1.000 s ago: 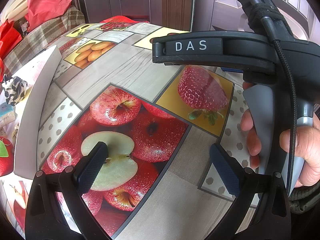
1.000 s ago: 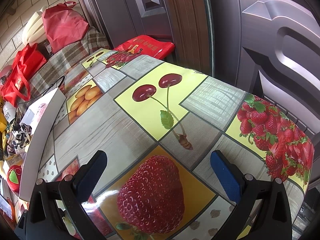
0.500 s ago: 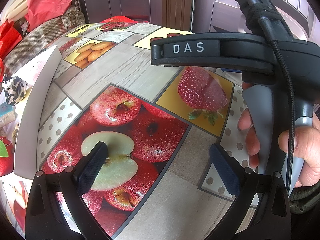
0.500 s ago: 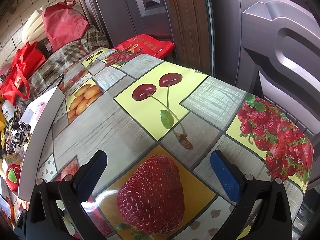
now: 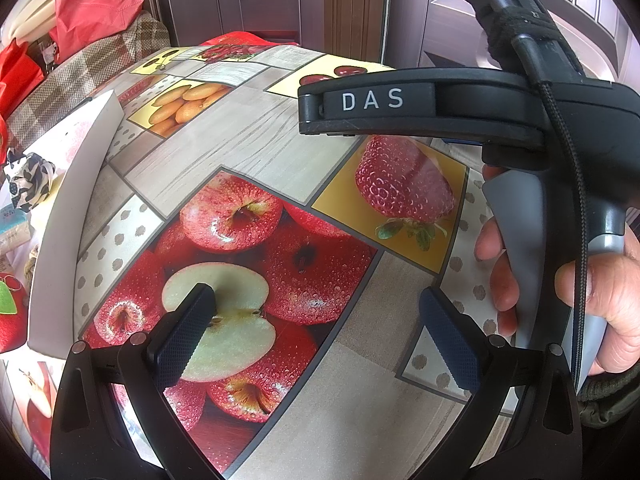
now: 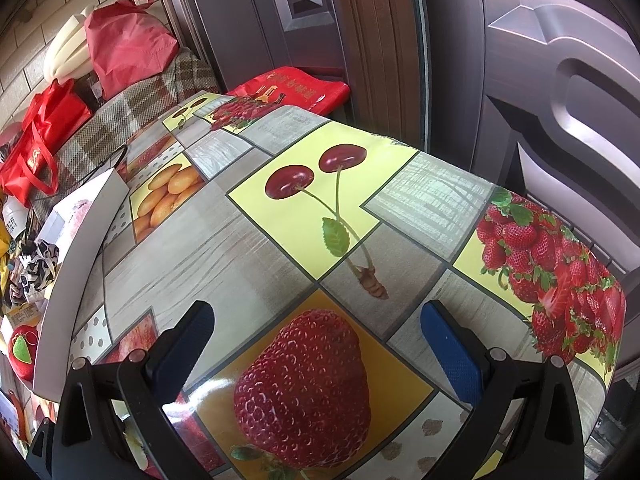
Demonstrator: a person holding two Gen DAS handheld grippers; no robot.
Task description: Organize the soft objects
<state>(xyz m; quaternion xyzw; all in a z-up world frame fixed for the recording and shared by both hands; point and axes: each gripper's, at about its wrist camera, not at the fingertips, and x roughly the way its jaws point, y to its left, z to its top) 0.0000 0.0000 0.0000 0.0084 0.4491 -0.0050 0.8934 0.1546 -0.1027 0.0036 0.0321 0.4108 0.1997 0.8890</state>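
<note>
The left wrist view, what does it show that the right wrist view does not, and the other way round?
Only the left wrist view shows the right gripper from the side, held by a hand, and the printed apples. Only the right wrist view shows the printed cherries and the red bag past the table's far end. Both show open fingers, the white box, the printed big strawberry and the black-and-white cloth.

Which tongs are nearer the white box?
Left. The left tongs hang over the apple print, beside the white box at the table's left edge. The right tongs, over the strawberry print, sit farther right of it.
</note>
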